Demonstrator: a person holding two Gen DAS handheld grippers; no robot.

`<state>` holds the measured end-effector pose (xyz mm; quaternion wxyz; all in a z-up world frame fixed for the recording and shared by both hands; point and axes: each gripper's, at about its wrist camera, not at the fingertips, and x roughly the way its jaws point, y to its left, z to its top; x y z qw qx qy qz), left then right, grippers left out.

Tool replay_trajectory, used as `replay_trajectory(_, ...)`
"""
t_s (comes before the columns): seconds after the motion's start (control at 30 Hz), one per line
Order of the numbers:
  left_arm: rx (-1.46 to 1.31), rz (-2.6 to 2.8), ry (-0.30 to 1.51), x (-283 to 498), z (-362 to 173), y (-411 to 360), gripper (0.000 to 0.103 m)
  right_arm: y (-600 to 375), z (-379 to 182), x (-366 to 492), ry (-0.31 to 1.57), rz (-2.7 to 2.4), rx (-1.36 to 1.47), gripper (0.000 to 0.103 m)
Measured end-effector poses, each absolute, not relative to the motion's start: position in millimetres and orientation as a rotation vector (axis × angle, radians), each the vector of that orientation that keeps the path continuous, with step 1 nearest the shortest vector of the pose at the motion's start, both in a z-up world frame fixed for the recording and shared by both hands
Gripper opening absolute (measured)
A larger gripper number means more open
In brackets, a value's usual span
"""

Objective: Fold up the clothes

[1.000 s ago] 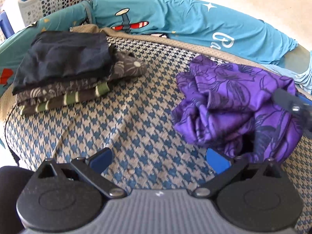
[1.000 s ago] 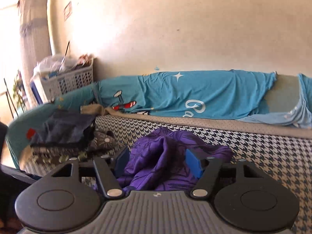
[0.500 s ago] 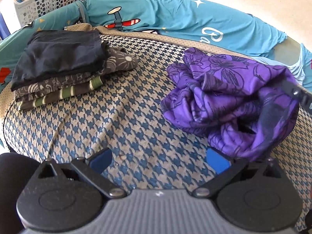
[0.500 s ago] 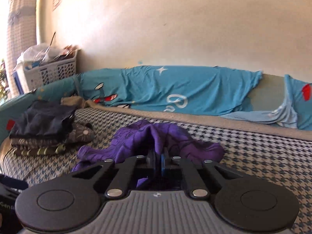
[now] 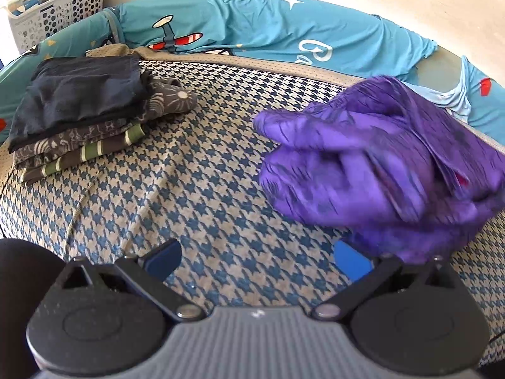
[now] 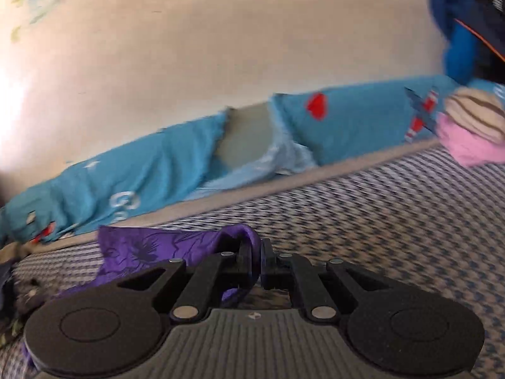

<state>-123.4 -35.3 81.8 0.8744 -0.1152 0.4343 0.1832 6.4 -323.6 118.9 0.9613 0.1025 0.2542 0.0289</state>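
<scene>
A crumpled purple flowered garment [image 5: 372, 164] is bunched at the right of the houndstooth bed [image 5: 202, 195], blurred by motion. My right gripper [image 6: 257, 252] is shut on a fold of that purple garment [image 6: 157, 249], which trails off to the left of its fingers. My left gripper [image 5: 257, 259] hovers open low over the bed, nothing between its blue pads, with the purple cloth just beyond its right finger. A stack of folded clothes [image 5: 85, 113], dark on top and striped at the bottom, lies at the far left.
A blue cartoon-print sheet [image 5: 252, 28] runs along the wall behind the bed. A white laundry basket [image 5: 47, 9] stands at the back left. In the right wrist view a pink and striped pile [image 6: 473, 126] sits at the far right of the bed.
The right gripper shut on the purple garment and then swung right with a roll, dragging the cloth. The bundle shifted rightward and lifted. The left gripper drifted slightly, still open.
</scene>
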Motion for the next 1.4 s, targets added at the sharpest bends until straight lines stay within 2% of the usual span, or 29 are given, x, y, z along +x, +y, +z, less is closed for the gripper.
replay_trajectory(0.1, -0.236, 0.373, 0.908, -124.1, 81.7, -39.2, 0.103, -351.6, 113.1, 9.6, 0.579, -0.030, 0.243, 0.005)
replay_trajectory(0.17, -0.232, 0.367, 0.909, -123.9, 81.8, -41.8, 0.103, -365.4, 108.1, 11.8, 0.636, -0.061, 0.264, 0.010)
replay_trajectory(0.3, -0.228, 0.350, 0.914, -122.8, 81.2, -47.4, 0.103, -383.8, 105.9, 6.5, 0.643, -0.057, 0.312, 0.040)
replay_trajectory(0.33, -0.226, 0.346, 0.914, -122.7, 81.1, -48.9, 0.103, -385.6, 107.4, 3.9, 0.631, -0.053, 0.306, 0.044)
replay_trajectory(0.5, -0.214, 0.331, 0.914, -122.1, 81.3, -53.2, 0.103, -381.4, 115.2, -3.2, 0.592, -0.026, 0.248, 0.051)
replay_trajectory(0.63, -0.221, 0.333, 0.918, -120.8, 79.3, -53.2, 0.103, -380.6, 114.7, -7.1, 0.610, -0.032, 0.205, 0.069)
replay_trajectory(0.83, -0.239, 0.328, 0.933, -115.9, 74.6, -52.1, 0.103, -397.6, 107.5, -8.9, 0.641, -0.133, 0.221, 0.071)
replay_trajectory(1.07, -0.255, 0.280, 0.920, -103.9, 77.2, -58.5, 0.103, -383.0, 109.7, -14.9, 0.589, 0.013, 0.206, 0.072)
replay_trajectory(1.4, -0.193, 0.214, 0.873, -68.7, 82.7, -84.7, 0.103, -325.3, 105.4, -7.5, 0.510, 0.245, 0.104, 0.083)
